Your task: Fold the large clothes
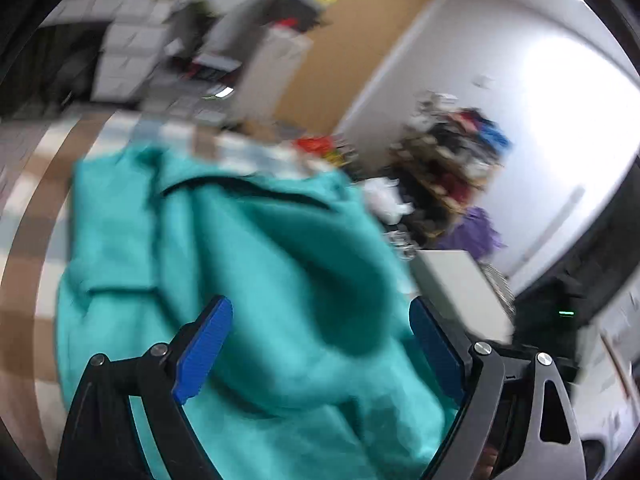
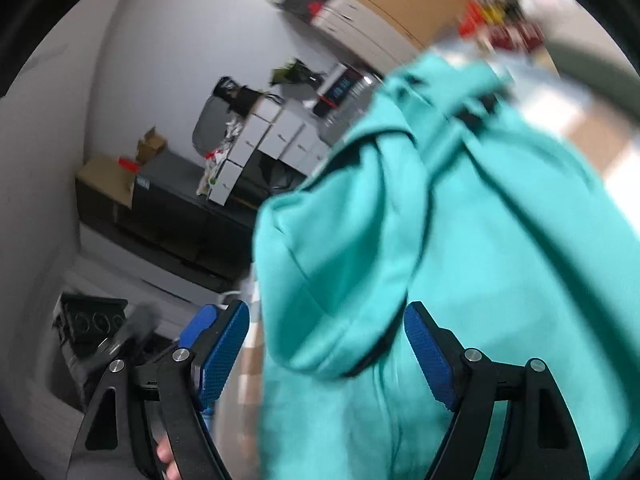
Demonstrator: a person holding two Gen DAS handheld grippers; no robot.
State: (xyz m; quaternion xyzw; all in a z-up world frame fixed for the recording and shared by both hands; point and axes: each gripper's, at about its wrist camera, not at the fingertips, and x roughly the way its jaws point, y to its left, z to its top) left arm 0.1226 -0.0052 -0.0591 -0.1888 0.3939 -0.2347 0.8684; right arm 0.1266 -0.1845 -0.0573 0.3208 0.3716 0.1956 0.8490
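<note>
A large teal garment (image 1: 248, 280) lies bunched on a table with a checked cloth (image 1: 36, 208), with dark trim along an opening. It fills the lower middle of the left wrist view and the right half of the right wrist view (image 2: 460, 240). My left gripper (image 1: 320, 344) is open, its blue pads wide apart with teal fabric between and under them. My right gripper (image 2: 326, 344) is also open, with a fold of the garment lying between its pads. Both views are motion-blurred.
A pile of mixed clothes (image 1: 452, 160) sits at the back right of the table, next to a purple item (image 1: 476, 228) and a white box (image 1: 456, 284). White drawer units (image 2: 272, 136) and a dark bench (image 2: 180, 208) stand against the wall.
</note>
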